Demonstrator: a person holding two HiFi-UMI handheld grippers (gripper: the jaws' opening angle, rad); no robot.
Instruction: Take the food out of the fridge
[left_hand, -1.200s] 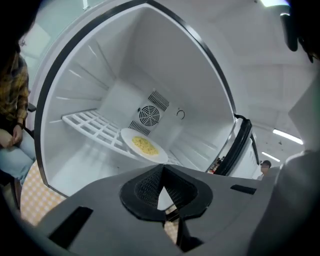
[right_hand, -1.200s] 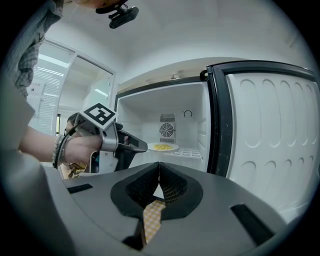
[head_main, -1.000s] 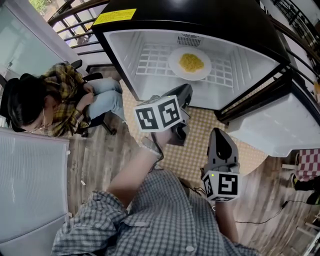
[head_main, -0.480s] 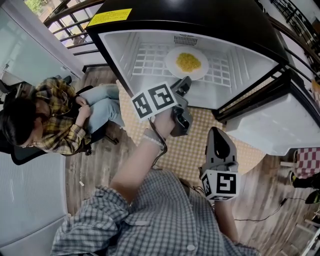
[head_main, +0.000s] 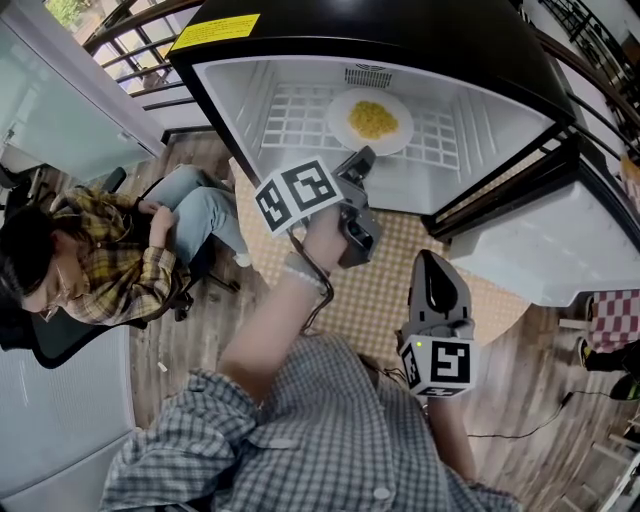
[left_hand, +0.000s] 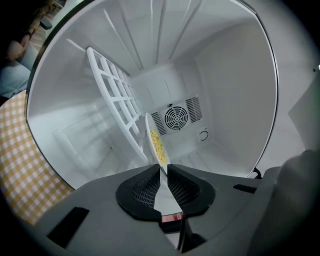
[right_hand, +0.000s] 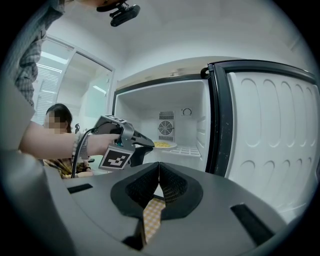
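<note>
The food (head_main: 371, 119), a yellow heap, sits on a white plate (head_main: 345, 110) on the wire shelf (head_main: 295, 118) inside the open fridge (head_main: 490, 120). Nothing else is on that shelf. In the left gripper view the plate (left_hand: 149, 131) shows edge-on and tilted, with the fan grille (left_hand: 176, 119) behind it on the back wall.

The left gripper (head_main: 362, 160) is stretched into the fridge opening, nearly level and rolled to one side, its tips right at the plate's near rim. Its jaws have just been closing and now stand a narrow slit apart. The rim meets the mouth of that slit, but I see no pad pressing on it.

The left hand (head_main: 325, 232) carries it on an outstretched arm in a checked sleeve.

The right gripper (head_main: 432, 262) hangs back outside the fridge, above the checked mat (head_main: 395, 295) and near the open door (head_main: 560, 245). It points about level, with its jaws closed tip to tip on nothing.

A seated person (head_main: 100, 265) in a plaid shirt is off to the left.
</note>
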